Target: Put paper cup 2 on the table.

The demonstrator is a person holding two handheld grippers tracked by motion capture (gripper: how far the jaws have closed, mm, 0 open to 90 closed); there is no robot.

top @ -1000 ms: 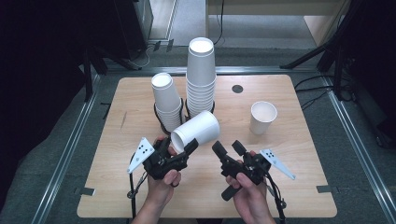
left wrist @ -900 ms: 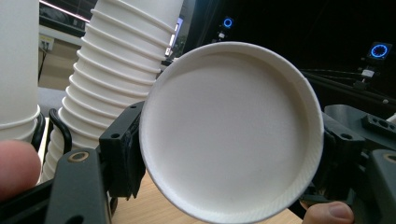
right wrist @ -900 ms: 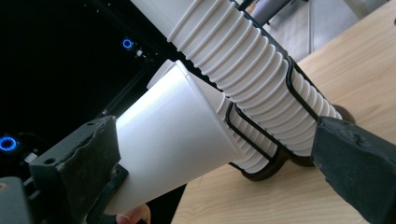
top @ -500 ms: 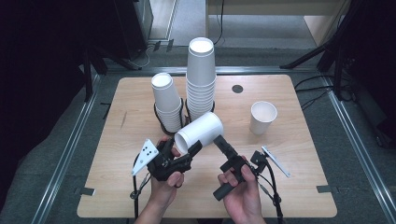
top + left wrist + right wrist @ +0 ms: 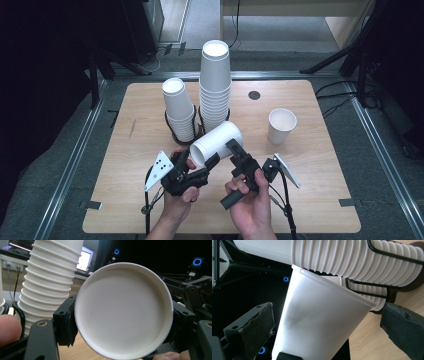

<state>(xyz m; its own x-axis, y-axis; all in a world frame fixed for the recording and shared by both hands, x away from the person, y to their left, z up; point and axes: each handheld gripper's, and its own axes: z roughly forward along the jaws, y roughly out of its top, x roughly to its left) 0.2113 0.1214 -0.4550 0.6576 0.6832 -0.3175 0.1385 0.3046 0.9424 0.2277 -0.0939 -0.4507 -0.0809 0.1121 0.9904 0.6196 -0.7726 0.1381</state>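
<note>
**Inspector:** Where is the paper cup (image 5: pixel 216 145)?

**Assistant:** Off the bench (image 5: pixel 320 200), held on its side above the middle of the front half. Its open mouth faces the front edge. The left tool (image 5: pixel 197 162) is clenched on it near the rim; in the left gripper view the pads (image 5: pixel 65 321) press both sides of the cup (image 5: pixel 123 310).

**Inspector:** And the right tool (image 5: pixel 234 150)?

**Assistant:** Released. Its jaws have just been opening and stand wide apart, with the cup's wall (image 5: pixel 317 322) between them, clear of both pads (image 5: pixel 259 325).

**Inspector:** Surroundings?

**Assistant:** Just behind the cup, two stacks of cups stand upside down in black wire holders: the tall stack (image 5: pixel 215 85) at the bench's middle and the short stack (image 5: pixel 179 110) beside it, toward the left edge. A single cup (image 5: pixel 281 126) stands upright toward the right edge, well apart.
</note>
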